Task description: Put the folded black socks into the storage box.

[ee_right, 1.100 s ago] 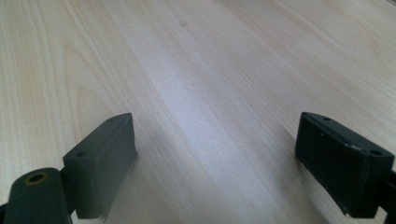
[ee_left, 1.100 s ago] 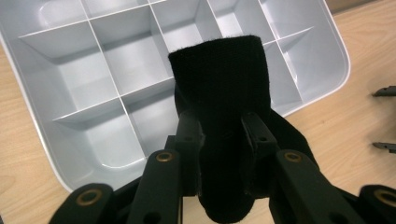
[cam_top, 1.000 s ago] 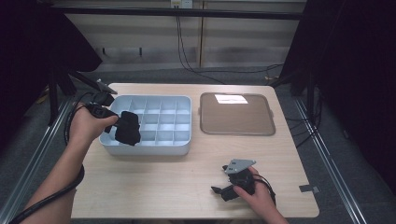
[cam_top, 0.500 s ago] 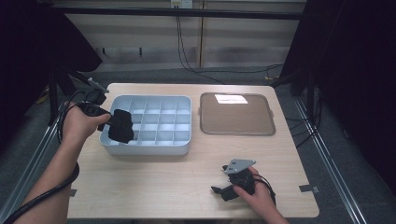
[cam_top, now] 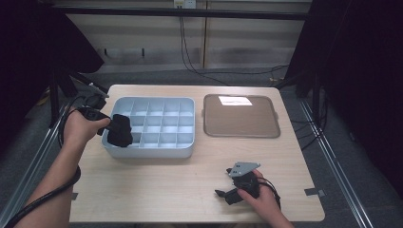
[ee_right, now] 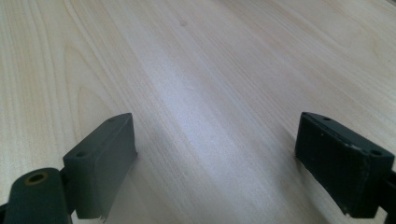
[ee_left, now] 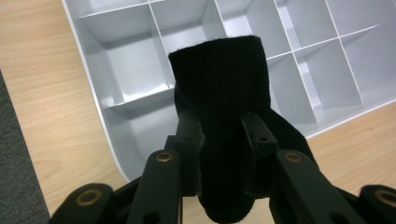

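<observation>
From above, the left claw [cam_top: 114,129] grips a black sock [cam_top: 119,131] over the left edge of the grey divided tray [cam_top: 186,142]. To the right of that tray lies a flat brown tray [cam_top: 241,116]. The right claw [cam_top: 222,193] rests on the tabletop [cam_top: 157,185], well in front of the divided tray, with a hand around it.

Looking along the left claw [ee_left: 223,135], its jaws are clenched on the sock [ee_left: 219,88], which hangs above the divided tray's [ee_left: 93,107] near corner compartments.

Looking along the right claw [ee_right: 215,149], its jaws stand wide apart over bare tabletop [ee_right: 210,70], grasping nothing.
</observation>
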A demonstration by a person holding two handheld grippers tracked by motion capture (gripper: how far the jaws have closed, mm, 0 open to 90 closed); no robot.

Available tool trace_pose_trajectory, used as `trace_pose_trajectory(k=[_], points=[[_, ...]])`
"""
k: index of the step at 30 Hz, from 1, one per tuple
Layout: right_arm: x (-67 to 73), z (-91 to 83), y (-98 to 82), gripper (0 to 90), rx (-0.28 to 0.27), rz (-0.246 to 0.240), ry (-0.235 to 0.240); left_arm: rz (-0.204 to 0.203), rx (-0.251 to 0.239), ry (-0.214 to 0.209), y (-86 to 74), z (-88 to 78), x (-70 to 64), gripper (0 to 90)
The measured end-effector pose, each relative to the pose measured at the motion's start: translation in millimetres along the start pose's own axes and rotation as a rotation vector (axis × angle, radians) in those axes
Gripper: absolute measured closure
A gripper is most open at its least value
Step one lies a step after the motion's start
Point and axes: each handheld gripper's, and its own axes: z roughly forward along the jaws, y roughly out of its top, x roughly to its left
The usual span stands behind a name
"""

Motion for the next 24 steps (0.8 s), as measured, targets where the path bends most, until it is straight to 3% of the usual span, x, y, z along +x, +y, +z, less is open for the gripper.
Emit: trace_pose_trajectory(k=[16, 24], points=[[0.3, 0.0, -0.1, 11.7, 0.0, 0.001, 0.0, -0.02, 0.022, 0.019, -3.7, 11.6, 14.8, 71.7], [0.2, 0.1, -0.1, 11.7, 0.0, 0.001, 0.0, -0.054, 0.03, 0.022, -8.5, 18.6, 26.1, 71.7]])
